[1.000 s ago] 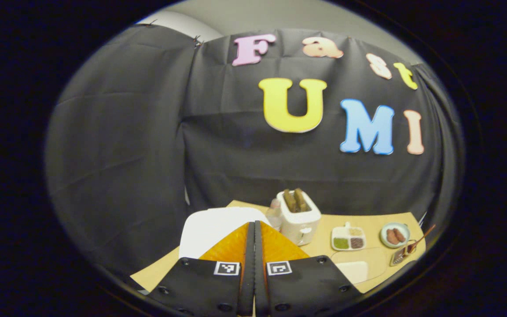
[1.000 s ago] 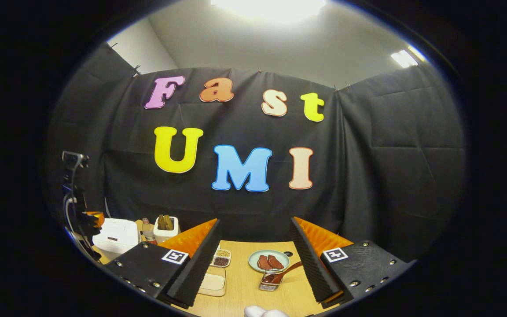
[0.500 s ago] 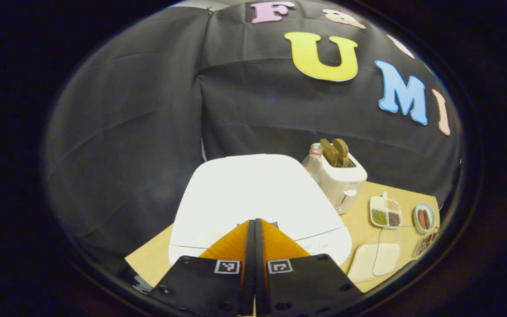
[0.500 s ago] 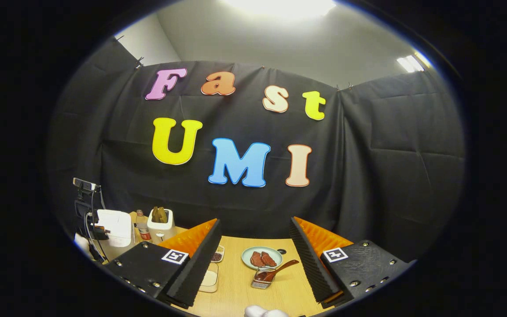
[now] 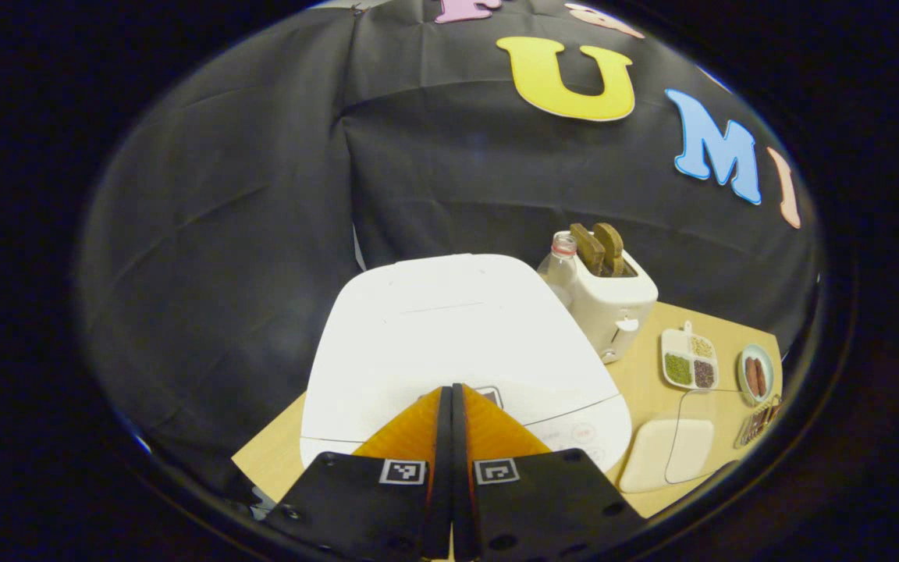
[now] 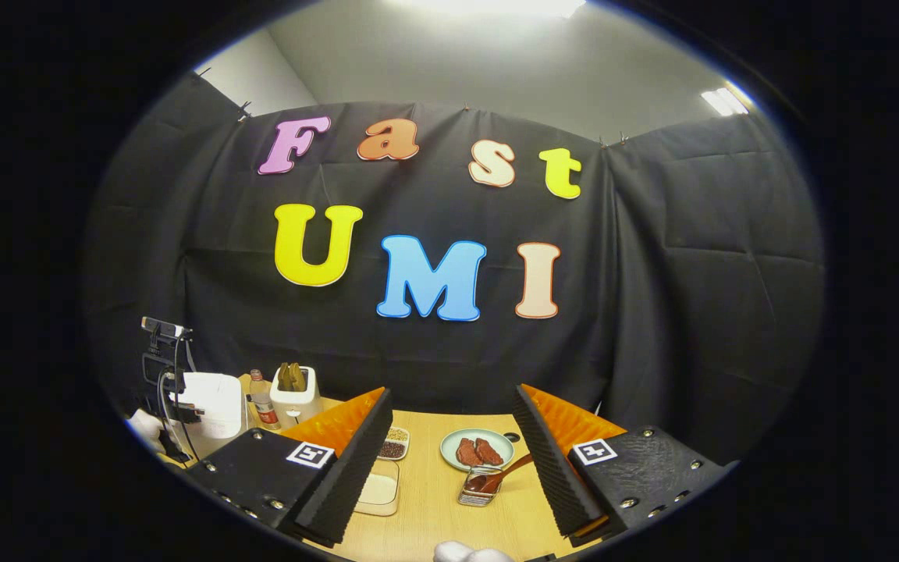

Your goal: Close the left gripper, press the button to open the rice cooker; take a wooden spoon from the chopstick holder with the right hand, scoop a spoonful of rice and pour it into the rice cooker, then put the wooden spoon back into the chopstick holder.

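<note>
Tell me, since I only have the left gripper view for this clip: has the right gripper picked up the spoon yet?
Observer: No. The right gripper is open, with nothing between its fingers.
Operator: Where is the spoon, then?
Observer: In the right gripper view, the wooden spoon lies in the metal holder on the table ahead of the open fingers. Its handle slants up to the right and nothing touches it.
</note>
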A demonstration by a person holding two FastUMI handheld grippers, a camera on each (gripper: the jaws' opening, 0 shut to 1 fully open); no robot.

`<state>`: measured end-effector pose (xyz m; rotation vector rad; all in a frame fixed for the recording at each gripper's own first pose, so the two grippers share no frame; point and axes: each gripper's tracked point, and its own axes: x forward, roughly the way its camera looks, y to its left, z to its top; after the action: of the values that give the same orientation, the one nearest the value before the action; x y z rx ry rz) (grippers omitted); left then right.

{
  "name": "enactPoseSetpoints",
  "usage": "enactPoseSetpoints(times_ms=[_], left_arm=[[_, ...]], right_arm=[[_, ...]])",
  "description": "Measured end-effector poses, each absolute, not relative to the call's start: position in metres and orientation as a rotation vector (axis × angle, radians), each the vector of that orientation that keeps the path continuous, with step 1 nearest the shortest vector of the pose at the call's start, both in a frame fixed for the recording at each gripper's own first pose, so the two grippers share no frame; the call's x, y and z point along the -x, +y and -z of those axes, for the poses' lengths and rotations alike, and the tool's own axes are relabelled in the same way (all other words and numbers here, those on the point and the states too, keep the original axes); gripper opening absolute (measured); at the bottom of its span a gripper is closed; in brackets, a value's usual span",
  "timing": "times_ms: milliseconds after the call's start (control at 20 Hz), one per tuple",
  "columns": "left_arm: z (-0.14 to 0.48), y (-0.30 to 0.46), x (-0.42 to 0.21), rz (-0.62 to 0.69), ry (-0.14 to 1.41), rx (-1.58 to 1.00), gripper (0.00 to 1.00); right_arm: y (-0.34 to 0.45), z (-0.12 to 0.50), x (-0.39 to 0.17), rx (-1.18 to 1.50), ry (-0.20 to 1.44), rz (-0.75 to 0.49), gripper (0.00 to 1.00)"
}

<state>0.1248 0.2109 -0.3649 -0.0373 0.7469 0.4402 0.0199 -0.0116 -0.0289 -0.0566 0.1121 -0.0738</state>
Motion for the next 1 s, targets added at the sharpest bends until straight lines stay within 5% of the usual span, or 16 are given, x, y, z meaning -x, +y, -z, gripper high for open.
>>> enactPoseSetpoints(times_ms=[150,450,800,1000], left_arm=[[0.331,0.216,-0.135,-0.467,0.628,-0.056,0.09],[0.135,0.163,-0.123,-0.39,0.105,-0.175,0.1],[0.061,0.084,-0.066,-0.206,0.048,-0.066,0.12],[0.052,0.065,-0.04,-0.15,0.007,-0.037,0.92]], right_arm=[[-0.014,0.027,-0.018,0.061,0.094,0.079,0.95],[-0.023,0.005,-0.015,0.008,-0.022,0.113,0.95],[-0.036,0.0,-0.014,-0.009,-0.049,0.156,0.95],[-0.04,0.006,-0.01,-0.004,-0.045,0.167,0.95]])
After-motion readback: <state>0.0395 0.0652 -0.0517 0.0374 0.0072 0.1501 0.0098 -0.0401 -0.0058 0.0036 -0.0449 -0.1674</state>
